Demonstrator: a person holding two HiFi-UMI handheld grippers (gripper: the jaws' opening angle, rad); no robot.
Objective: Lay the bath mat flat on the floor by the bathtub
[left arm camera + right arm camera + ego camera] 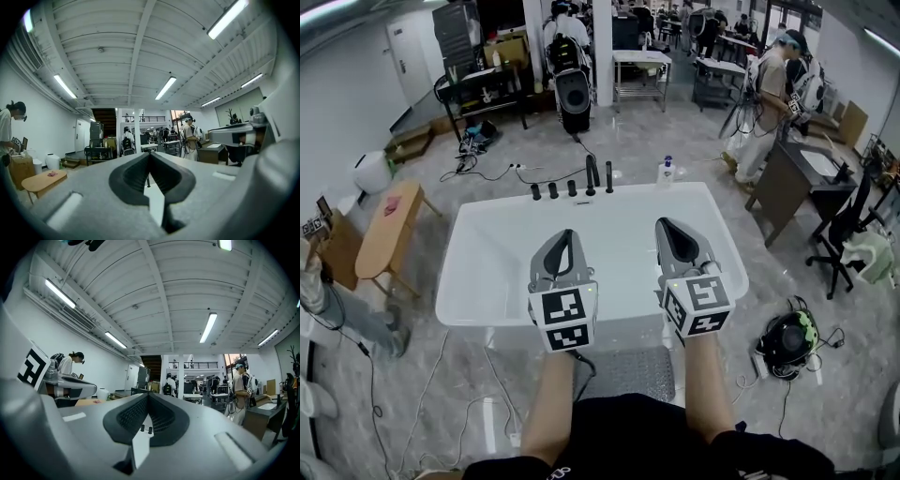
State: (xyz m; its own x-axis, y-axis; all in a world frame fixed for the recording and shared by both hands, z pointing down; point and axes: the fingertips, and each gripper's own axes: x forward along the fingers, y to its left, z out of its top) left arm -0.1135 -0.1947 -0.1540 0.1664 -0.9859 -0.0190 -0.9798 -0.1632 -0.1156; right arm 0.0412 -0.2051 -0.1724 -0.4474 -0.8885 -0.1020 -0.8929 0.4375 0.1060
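grey left gripper (567,234), right gripper (662,223) carry marker cubes (563,319).

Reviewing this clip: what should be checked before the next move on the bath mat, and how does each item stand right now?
1. Left claw empty: ok, jaws together on nothing.
2. Right claw empty: ok, jaws together on nothing.
3. Claws open, ready to grasp: not ok, both are shut.
4. Bath mat on the floor by the bathtub: ok, a grey textured mat lies in front of the tub.
5. Mat fully flat: cannot tell, its edges are partly hidden.
6. Claws near the mat: not ok, both hover over the tub.
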